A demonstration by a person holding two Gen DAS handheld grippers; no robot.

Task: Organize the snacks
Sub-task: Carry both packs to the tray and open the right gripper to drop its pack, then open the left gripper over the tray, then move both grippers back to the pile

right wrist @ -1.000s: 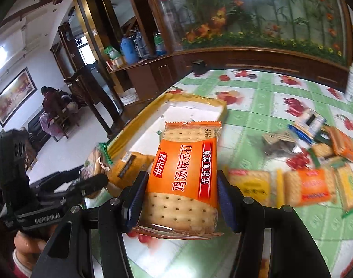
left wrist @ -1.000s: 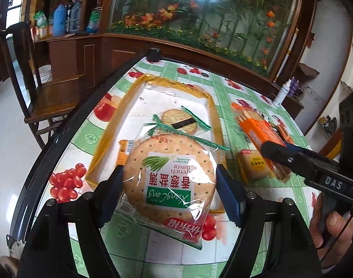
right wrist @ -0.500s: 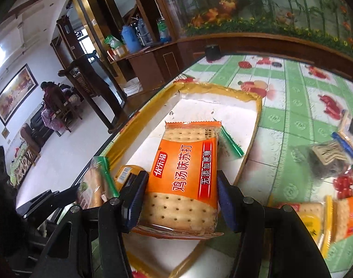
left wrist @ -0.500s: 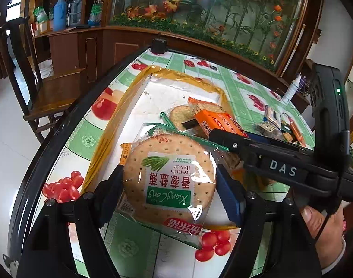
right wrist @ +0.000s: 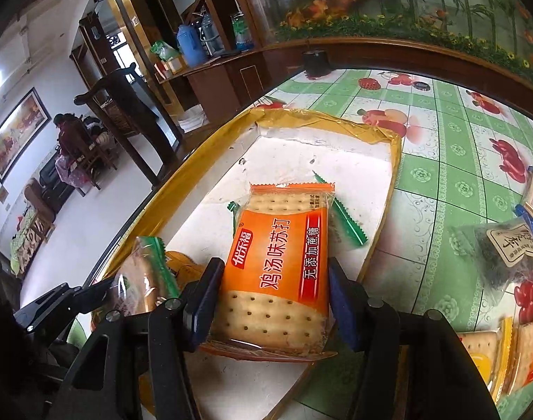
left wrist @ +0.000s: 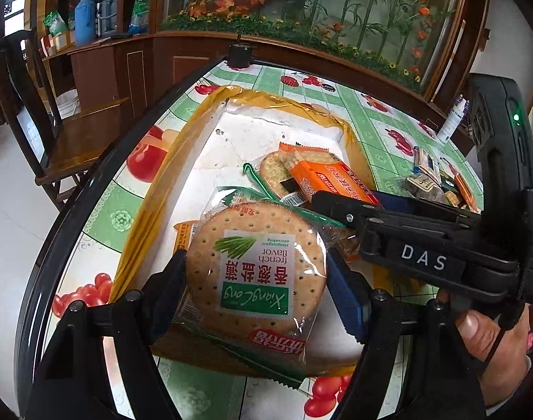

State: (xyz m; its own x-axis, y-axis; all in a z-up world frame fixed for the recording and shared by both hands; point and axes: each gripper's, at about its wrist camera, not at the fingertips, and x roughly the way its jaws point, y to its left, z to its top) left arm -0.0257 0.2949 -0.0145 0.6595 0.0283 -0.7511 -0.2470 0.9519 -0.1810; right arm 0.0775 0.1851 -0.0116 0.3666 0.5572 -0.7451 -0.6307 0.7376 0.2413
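Observation:
My left gripper (left wrist: 256,269) is shut on a round cracker pack (left wrist: 256,245) with a green label, held over the near end of the yellow-rimmed white tray (left wrist: 175,168). My right gripper (right wrist: 275,273) is shut on an orange soda-cracker pack (right wrist: 280,255), low over the same tray (right wrist: 336,119). In the left wrist view that orange pack (left wrist: 329,178) lies across another round cracker pack (left wrist: 271,169) resting in the tray. A small yellow packet (left wrist: 182,238) also lies in the tray. The round pack (right wrist: 140,280) shows edge-on at the lower left of the right wrist view.
Loose snacks lie on the fruit-print tablecloth right of the tray: a dark seaweed packet (right wrist: 500,248) and several cracker packs (right wrist: 511,357). The table's black edge (left wrist: 74,217) runs along the left, with a wooden chair (left wrist: 74,133) beyond it. A hand (left wrist: 490,343) grips the right tool.
The right gripper has carried the orange pack leftward from over the loose snacks to low over the tray. The left gripper has eased forward and down with the round pack.

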